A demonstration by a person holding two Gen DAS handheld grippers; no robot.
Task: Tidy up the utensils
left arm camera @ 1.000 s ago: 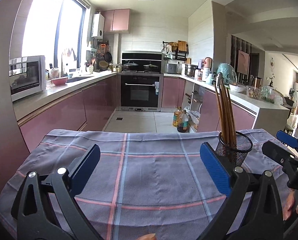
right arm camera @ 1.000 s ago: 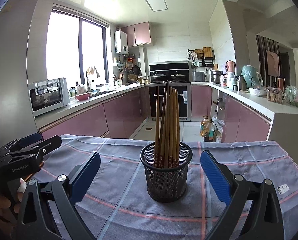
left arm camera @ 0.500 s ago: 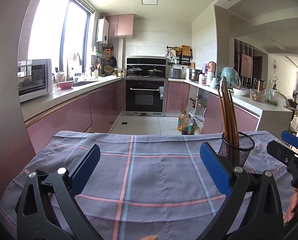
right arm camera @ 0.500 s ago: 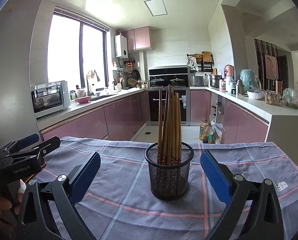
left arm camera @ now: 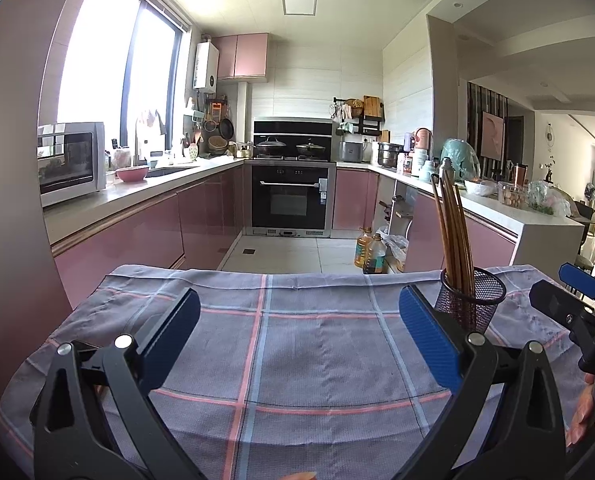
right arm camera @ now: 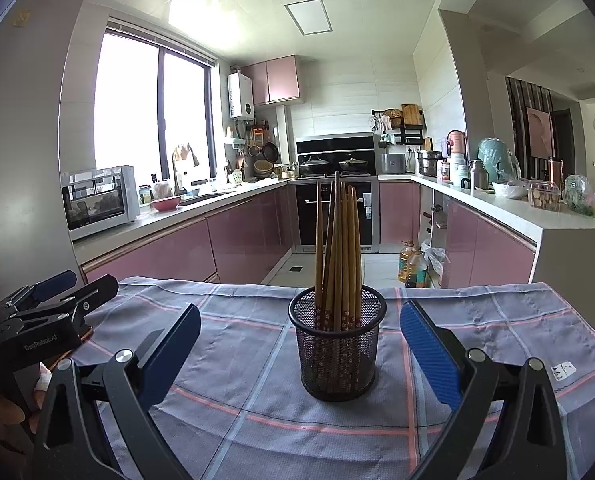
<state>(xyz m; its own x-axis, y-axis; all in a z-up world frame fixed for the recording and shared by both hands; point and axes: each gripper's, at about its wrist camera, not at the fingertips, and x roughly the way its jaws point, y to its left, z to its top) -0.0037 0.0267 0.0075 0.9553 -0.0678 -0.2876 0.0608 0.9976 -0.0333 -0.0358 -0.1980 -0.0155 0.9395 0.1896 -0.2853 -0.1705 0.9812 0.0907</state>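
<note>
A black mesh holder (right arm camera: 338, 343) stands upright on the checked cloth, with several brown chopsticks (right arm camera: 338, 252) standing in it. My right gripper (right arm camera: 297, 332) is open and empty, its pads on either side of the holder and a little short of it. My left gripper (left arm camera: 297, 320) is open and empty over bare cloth; the holder (left arm camera: 472, 298) sits to the right of its right finger. Each gripper shows at the edge of the other's view: the right one (left arm camera: 577, 300) and the left one (right arm camera: 53, 300).
The table with the grey-blue checked cloth (right arm camera: 477, 320) ends at its far edge (left arm camera: 297, 276), with kitchen floor beyond. Pink cabinets, an oven (left arm camera: 291, 200) and counters stand further back. A small white tag (right arm camera: 562, 370) lies on the cloth at the right.
Both cameras have tilted up or pulled back a little, so the table sits lower in view. The holder and chopsticks have not moved. Both grippers stay open.
</note>
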